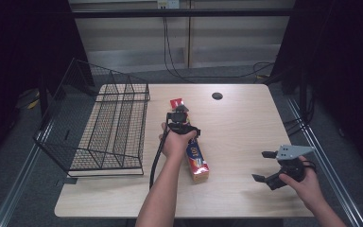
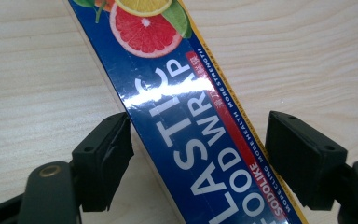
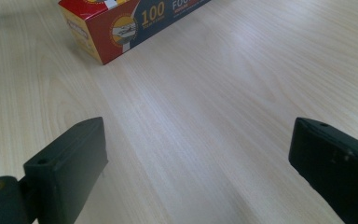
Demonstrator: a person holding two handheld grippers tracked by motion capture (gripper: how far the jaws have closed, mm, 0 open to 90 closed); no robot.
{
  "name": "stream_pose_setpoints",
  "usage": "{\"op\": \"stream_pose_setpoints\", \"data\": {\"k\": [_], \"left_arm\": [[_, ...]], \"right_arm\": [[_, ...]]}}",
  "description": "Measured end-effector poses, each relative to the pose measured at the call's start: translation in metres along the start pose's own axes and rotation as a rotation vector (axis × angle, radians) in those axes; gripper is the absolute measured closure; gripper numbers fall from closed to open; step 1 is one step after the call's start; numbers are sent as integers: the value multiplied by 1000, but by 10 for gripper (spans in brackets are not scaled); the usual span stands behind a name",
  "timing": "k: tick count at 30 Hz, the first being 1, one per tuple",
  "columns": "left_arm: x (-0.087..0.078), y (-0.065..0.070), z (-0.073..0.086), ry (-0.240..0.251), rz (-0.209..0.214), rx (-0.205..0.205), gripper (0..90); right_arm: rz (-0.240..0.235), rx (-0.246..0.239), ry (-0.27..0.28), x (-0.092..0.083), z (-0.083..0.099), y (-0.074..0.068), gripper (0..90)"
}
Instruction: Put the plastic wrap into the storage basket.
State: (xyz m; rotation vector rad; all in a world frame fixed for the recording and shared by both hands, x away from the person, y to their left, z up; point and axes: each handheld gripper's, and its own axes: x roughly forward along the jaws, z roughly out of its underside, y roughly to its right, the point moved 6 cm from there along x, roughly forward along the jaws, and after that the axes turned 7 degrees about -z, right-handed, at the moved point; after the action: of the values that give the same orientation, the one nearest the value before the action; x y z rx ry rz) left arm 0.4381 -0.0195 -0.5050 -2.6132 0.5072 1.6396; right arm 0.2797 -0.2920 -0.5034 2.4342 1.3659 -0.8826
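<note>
A long blue and red box of plastic food wrap [image 1: 197, 163] lies lengthwise near the middle of the wooden table [image 1: 246, 127]. My left gripper [image 1: 178, 117] points down over the box's far half. In the left gripper view the box [image 2: 177, 107] runs diagonally between the jaws of that gripper [image 2: 196, 128]. The left jaw sits at the box's edge, and a thin gap shows by the right jaw. My right gripper [image 1: 261, 165] hovers open at the table's right front with bare wood between its jaws [image 3: 198, 140]. The near end of the box [image 3: 121, 23] lies ahead of it.
A black wire basket [image 1: 108, 127] stands on the left part of the table, close to the box. A dark round cable hole [image 1: 217, 96] sits near the far edge. Cables run across the floor behind the table.
</note>
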Motion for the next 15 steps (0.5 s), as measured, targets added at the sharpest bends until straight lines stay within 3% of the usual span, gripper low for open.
{"op": "stream_pose_setpoints", "data": {"k": [4, 10, 15], "left_arm": [[1, -2, 2, -20, 29, -72, 260], [0, -1, 1, -25, 26, -74, 271], [-3, -4, 2, -65, 16, -92, 313]], "right_arm": [[-6, -2, -1, 0, 0, 0, 39], [-8, 4, -2, 1, 0, 0, 39], [-6, 1, 0, 0, 1, 0, 39]]}}
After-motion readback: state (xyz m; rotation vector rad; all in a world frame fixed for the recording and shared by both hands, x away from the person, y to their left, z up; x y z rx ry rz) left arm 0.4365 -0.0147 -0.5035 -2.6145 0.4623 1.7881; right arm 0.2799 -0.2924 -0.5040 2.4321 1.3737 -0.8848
